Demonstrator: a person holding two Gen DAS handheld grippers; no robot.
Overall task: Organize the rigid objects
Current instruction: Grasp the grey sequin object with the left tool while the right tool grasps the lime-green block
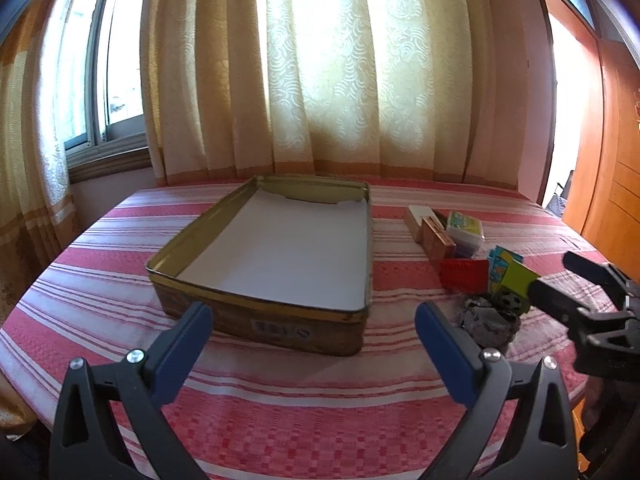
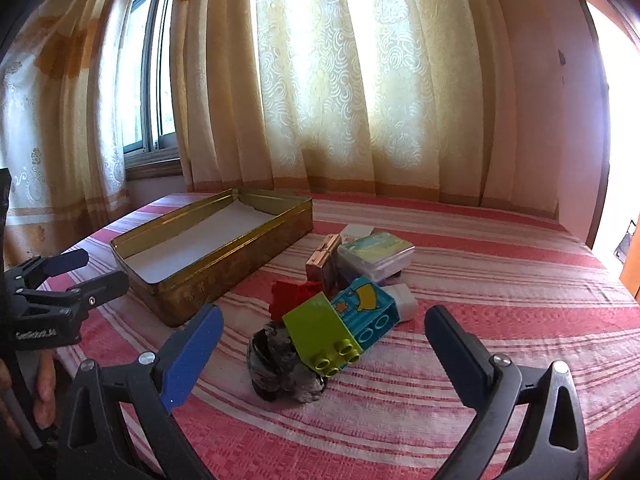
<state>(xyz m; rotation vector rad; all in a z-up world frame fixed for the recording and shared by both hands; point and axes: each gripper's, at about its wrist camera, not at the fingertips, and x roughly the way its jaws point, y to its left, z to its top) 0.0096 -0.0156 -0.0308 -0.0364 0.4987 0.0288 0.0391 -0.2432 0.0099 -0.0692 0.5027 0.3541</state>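
An open gold tin (image 1: 256,322) with a white paper lining lies on the striped bed; it also shows in the right wrist view (image 2: 224,264). To its right is a pile of small objects: a grey stone (image 2: 280,368), a lime green brick (image 2: 320,330), a blue patterned brick (image 2: 370,310), a red brick (image 2: 294,294), a wooden block (image 2: 322,266) and a clear plastic box (image 2: 376,256). My left gripper (image 1: 314,328) is open and empty in front of the tin. My right gripper (image 2: 324,338) is open and empty, just short of the stone and green brick.
The bed has a red and white striped cover (image 1: 280,408). Cream curtains (image 1: 320,80) and a window (image 1: 116,60) stand behind it. A wooden wardrobe (image 1: 608,160) is at the right. The right gripper shows in the left wrist view (image 1: 556,284) near the pile.
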